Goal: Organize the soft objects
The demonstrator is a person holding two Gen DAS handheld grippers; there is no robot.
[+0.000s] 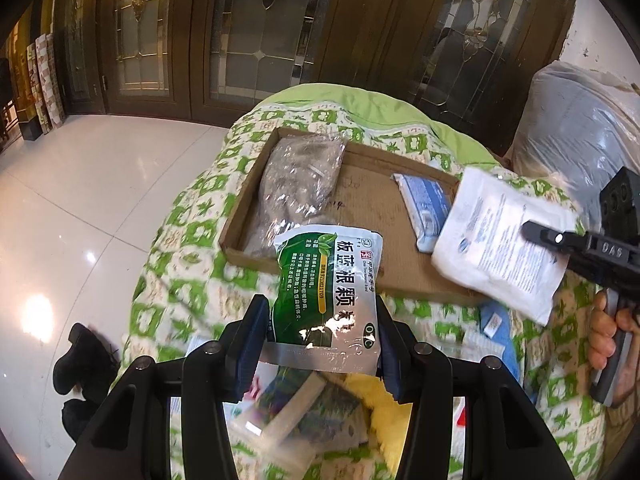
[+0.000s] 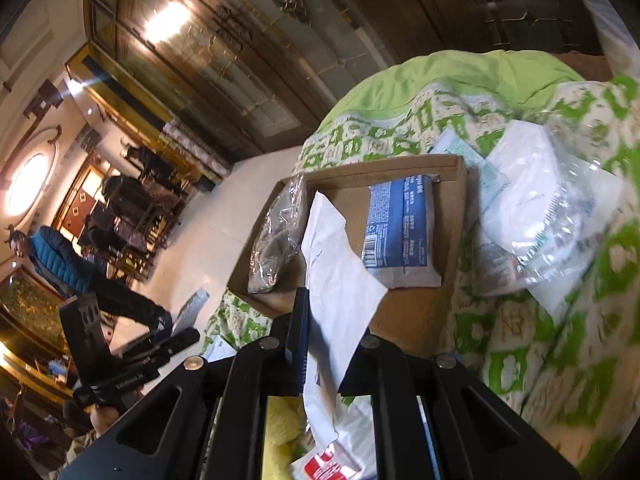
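My left gripper (image 1: 320, 344) is shut on a green and silver medicine pouch (image 1: 328, 292) and holds it above the near edge of a shallow cardboard tray (image 1: 372, 208). The tray holds a clear bag of grey material (image 1: 300, 176) and a blue and white packet (image 1: 426, 208). My right gripper (image 2: 328, 320) is shut on a white soft packet (image 2: 340, 280) and holds it over the tray (image 2: 448, 184); it also shows in the left wrist view (image 1: 500, 240). The grey bag (image 2: 276, 236) and blue packet (image 2: 400, 228) lie in the tray.
The tray rests on a green-and-white patterned quilt (image 1: 184, 280). Clear plastic bags with white contents (image 2: 540, 208) lie on the quilt right of the tray. More packets and something yellow (image 1: 368, 400) lie below my left gripper. Tiled floor (image 1: 80, 208) and glass doors are to the left.
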